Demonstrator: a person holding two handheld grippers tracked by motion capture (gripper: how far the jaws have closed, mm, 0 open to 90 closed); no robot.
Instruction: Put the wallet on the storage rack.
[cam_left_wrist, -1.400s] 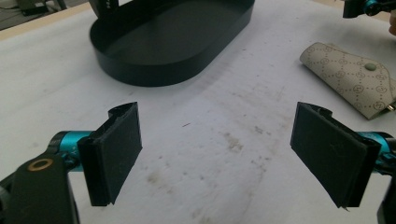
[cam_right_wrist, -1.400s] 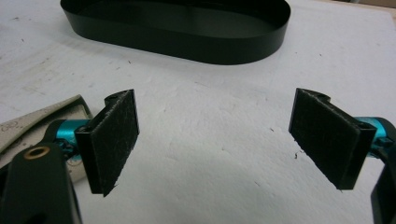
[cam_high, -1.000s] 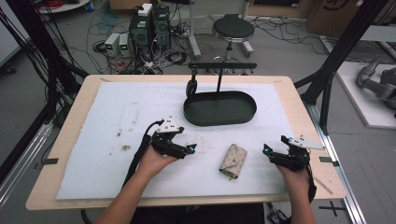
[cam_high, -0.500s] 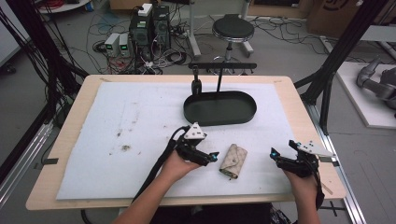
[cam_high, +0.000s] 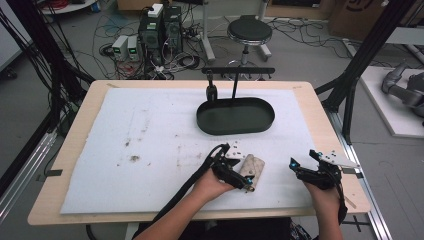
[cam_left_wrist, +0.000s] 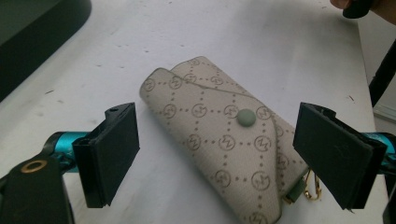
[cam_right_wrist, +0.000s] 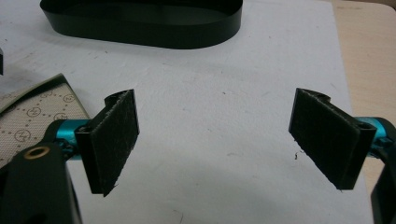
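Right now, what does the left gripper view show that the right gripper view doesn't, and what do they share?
Left gripper view: the beige patterned pouch lies flat between the open jaws of the left gripper, with its snap button and a gold clasp at its near end in sight.

Right gripper view: the right gripper is open over bare white mat, and the black oval tray stretches across the top, with the wooden table edge beside it.

Both: the pouch, the tray and the mat.
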